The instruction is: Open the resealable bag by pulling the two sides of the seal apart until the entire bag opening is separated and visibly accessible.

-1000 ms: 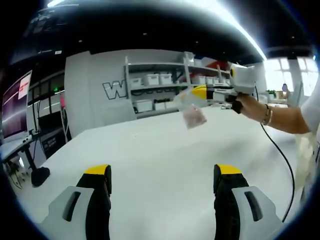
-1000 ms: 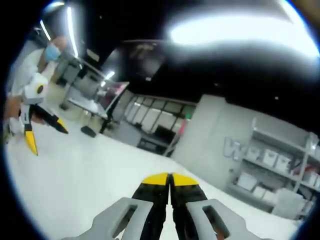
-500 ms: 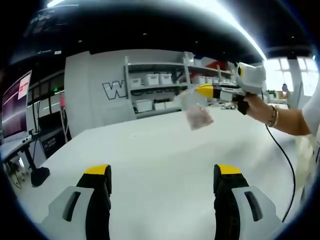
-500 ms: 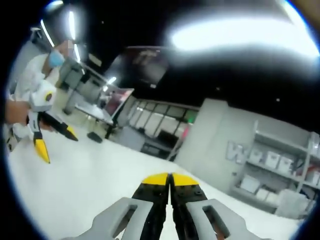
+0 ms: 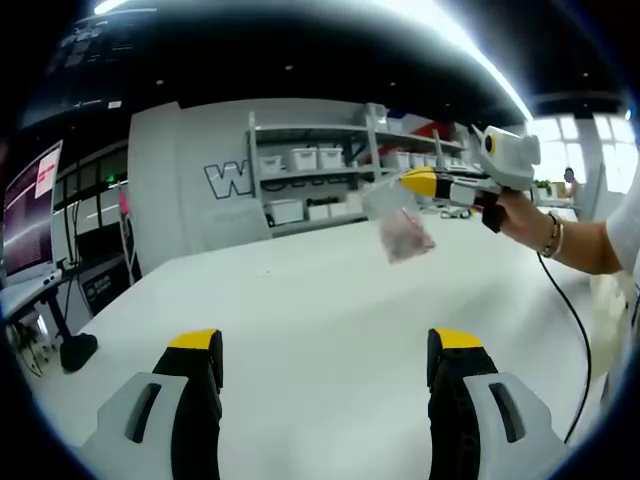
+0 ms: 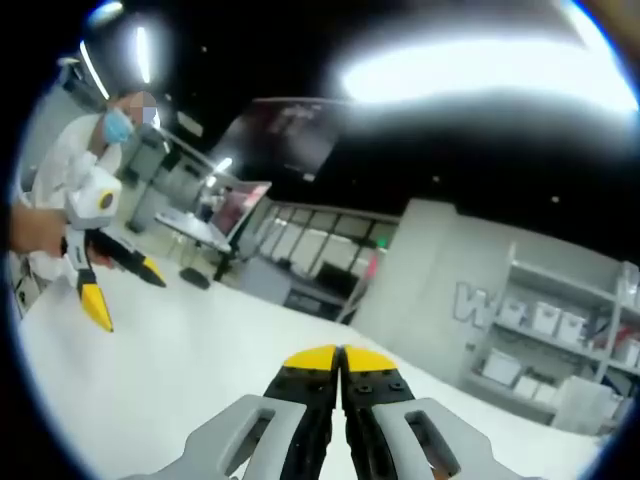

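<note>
Resealable bag (image 5: 400, 226): upper right of frame, hanging above the white surface (image 5: 320, 300), pinched by right tongs (image 5: 412, 181). Likely light, limp, slippery; grasp free seal lip. Left tongs (image 5: 320, 352): wide, empty.

Smooth matt white bench (image 5: 300, 300). Clear glossy plastic resealable bag (image 5: 398, 222), crinkled film. Left claw (image 5: 320, 350): matt grey plastic shells, black jaws, yellow tips. Right claw (image 6: 340, 357) same finish. White plastic storage bins (image 5: 305, 158) on grey shelving.
</note>
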### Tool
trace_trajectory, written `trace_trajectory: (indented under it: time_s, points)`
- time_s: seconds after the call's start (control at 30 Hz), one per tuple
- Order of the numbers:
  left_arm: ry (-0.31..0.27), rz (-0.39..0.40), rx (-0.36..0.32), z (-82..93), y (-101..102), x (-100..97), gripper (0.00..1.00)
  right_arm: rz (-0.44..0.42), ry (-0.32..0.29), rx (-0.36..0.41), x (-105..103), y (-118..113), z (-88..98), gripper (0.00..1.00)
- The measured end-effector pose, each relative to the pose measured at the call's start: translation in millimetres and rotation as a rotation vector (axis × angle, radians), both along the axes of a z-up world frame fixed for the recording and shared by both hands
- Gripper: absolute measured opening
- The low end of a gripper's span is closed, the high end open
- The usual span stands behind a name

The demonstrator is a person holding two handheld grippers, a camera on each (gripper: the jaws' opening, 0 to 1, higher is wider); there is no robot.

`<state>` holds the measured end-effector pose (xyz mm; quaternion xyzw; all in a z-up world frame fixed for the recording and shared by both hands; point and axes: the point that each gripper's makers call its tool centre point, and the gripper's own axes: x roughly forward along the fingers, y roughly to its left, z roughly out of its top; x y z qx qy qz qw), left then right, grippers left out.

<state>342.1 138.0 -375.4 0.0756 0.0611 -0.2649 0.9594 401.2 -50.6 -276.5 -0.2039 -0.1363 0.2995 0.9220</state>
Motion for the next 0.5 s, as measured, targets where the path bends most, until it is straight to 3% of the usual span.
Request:
trace_trajectory:
  time_s: [0.5]
  points:
    - [0.002,-0.003,0.001,-2.0,-2.0,-1.2,0.83,0.005,0.014,0.008,-17.4,-7.3,-9.4,0.00]
